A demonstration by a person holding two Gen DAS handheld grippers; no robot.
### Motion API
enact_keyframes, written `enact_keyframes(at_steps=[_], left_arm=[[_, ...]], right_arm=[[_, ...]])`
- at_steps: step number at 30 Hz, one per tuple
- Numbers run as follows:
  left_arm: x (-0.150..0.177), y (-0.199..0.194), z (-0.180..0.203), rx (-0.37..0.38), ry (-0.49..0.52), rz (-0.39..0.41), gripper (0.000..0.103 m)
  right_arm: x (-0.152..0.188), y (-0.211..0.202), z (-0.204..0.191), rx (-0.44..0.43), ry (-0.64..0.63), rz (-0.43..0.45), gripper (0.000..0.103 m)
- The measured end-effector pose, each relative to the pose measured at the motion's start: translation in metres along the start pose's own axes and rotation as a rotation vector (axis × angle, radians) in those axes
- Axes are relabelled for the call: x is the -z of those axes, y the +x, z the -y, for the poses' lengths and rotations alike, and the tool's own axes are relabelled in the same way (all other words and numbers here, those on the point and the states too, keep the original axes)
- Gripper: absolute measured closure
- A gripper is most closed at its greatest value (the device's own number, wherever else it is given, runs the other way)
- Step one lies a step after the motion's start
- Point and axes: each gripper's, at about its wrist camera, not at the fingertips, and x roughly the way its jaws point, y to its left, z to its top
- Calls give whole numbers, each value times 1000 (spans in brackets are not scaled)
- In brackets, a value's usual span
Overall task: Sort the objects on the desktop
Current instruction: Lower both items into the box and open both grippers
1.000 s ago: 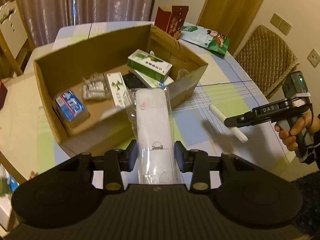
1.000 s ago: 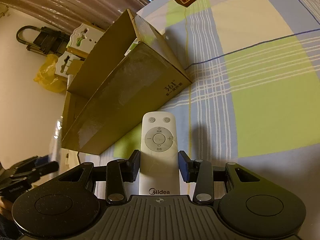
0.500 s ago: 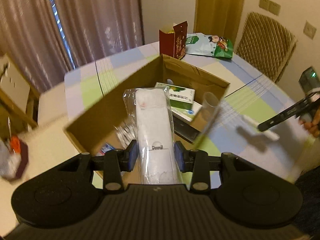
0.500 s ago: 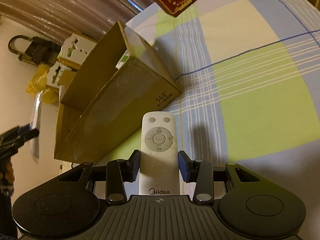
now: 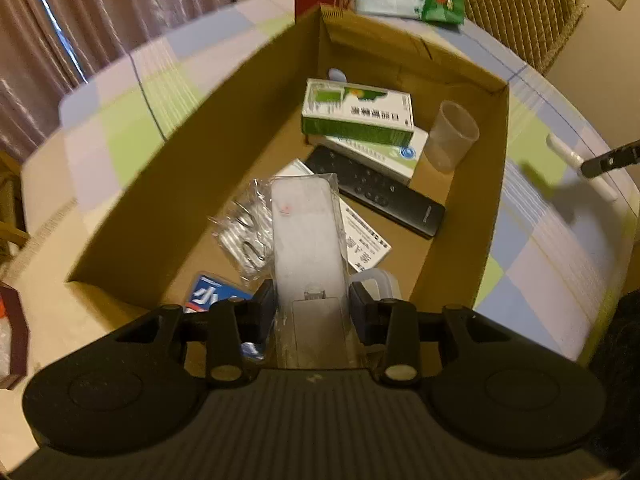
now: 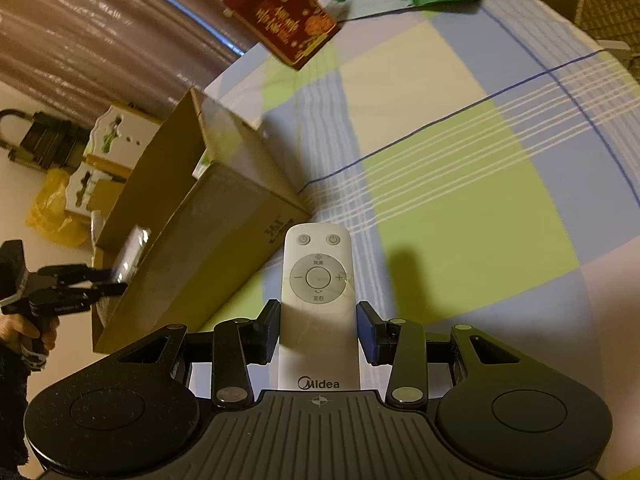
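Plastic-wrapped white remote (image 5: 306, 236) is hanging over the cardboard box (image 5: 192, 184), clamped in the left gripper (image 5: 311, 308); its film looks slippery. The right gripper (image 6: 318, 330) is pinching a stiff Midea remote (image 6: 318, 280) mid-body above the tablecloth (image 6: 460, 200).

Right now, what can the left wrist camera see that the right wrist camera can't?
Only the left wrist camera looks down into the cardboard box: a black remote, a green-and-white carton, a clear plastic cup and a blue packet.

Only the right wrist camera shows the buttons of the white Midea remote and the box's outer side.

Both show the box, the red gift bag, the checked tablecloth, and each hand-held gripper shut on its load: the left hand-held gripper on a bagged white remote, the right hand-held gripper on the Midea remote.
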Motion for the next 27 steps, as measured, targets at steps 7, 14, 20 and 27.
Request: enact_keyframes(at_steps=[7,14,20,27], left_arm=[[-2,37,-4,15,36,-137,69],[1,57,-5,42,24,-213,67],[4,56,-6,26,20,-211,62],[-2,36,-3,-7,27,-139,55]], right_arm=[[-5,-9,1,35,13,23,63],[-16,-15,-7,66,-28,20,63],[-44,-29,-38,51,-146,41,63],[-82,-35,-97,-5,-359,51,63]])
